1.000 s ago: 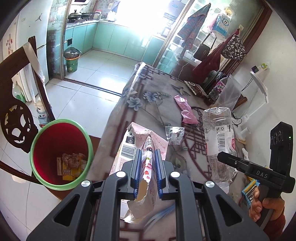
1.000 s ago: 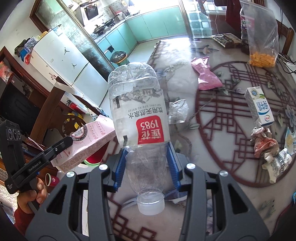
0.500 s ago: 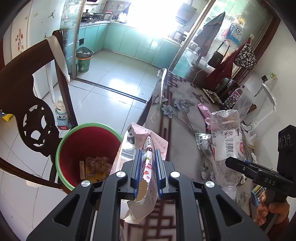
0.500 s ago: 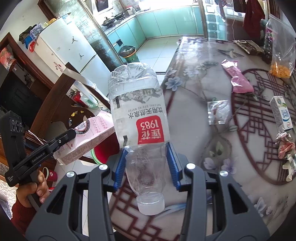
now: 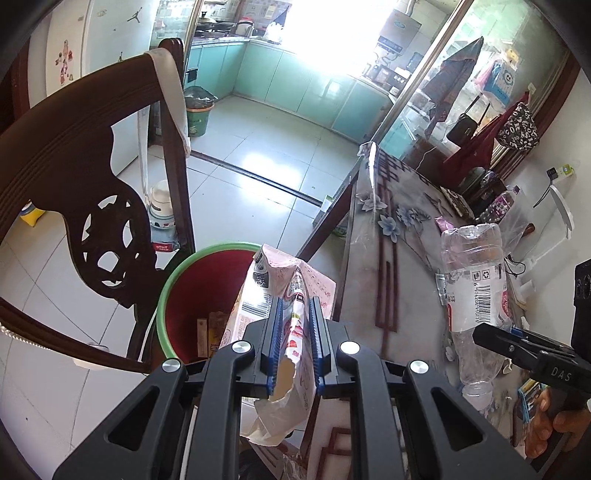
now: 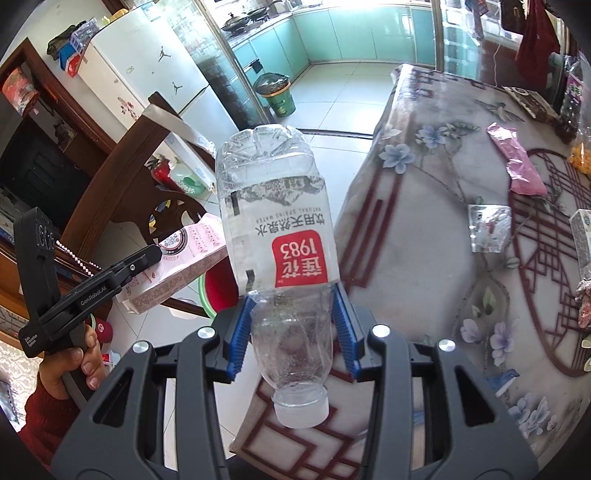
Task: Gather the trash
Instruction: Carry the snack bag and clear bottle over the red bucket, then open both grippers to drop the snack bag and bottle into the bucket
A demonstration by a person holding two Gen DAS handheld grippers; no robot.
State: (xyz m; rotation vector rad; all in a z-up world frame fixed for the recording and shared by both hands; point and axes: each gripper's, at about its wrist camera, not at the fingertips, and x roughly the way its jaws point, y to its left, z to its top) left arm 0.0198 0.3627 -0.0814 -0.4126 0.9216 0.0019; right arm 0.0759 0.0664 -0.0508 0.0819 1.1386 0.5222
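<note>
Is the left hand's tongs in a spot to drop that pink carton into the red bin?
Probably yes. The left tongs hold the pink carton close over the red bin, whose mouth is open; only the chair stands beside it.

A dark carved wooden chair [image 5: 92, 206] stands on the pale tiled floor [image 5: 258, 155], a white strap [image 5: 173, 99] draped over its back. Beyond it a green kitchen bin [image 6: 277, 94] sits near teal cabinets [image 6: 332, 33]. A white fridge [image 6: 147, 70] carries stickers. A floral tablecloth [image 6: 424, 192] covers the surface.
</note>
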